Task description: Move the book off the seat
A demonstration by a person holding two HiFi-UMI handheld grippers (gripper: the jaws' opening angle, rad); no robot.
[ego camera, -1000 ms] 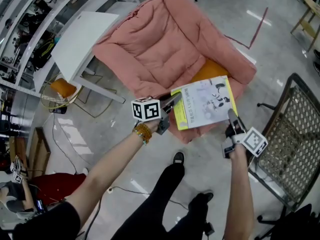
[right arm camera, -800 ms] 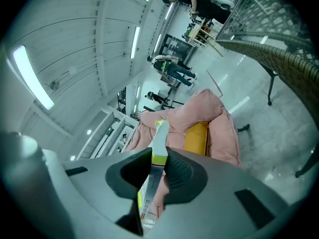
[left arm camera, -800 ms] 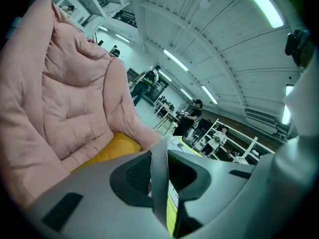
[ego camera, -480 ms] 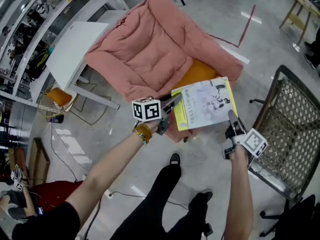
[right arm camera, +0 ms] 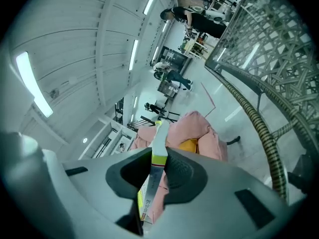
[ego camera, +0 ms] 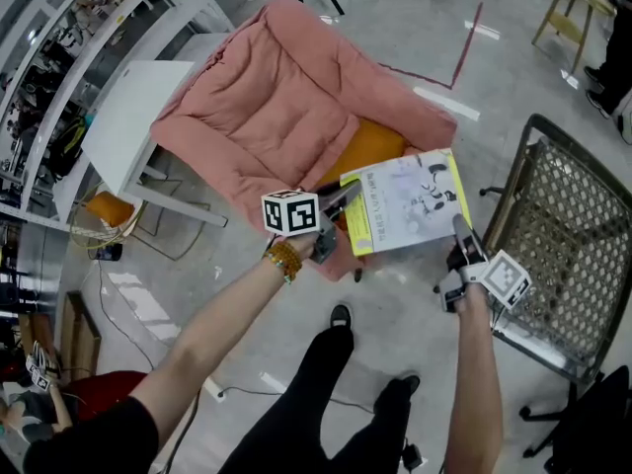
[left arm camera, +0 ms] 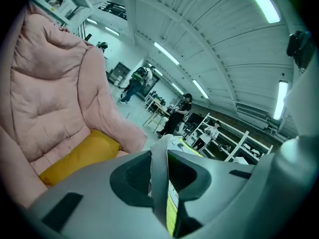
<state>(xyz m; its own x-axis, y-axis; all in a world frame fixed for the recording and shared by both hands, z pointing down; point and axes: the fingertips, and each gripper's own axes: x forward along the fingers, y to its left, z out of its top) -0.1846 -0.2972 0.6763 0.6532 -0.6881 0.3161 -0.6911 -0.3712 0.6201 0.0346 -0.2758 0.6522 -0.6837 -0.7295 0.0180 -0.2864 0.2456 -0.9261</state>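
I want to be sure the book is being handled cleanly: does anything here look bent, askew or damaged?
Nothing stands out. The book is held flat, gripped at opposite edges by the left tongs and right tongs, with no visible creases. The orange cushion lies on the pink armchair.

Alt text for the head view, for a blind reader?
Seen from above, a person holds a book between two claws, left claw on its left edge, right claw on its lower right corner, over the front of a pink armchair. A wire chair stands at right.
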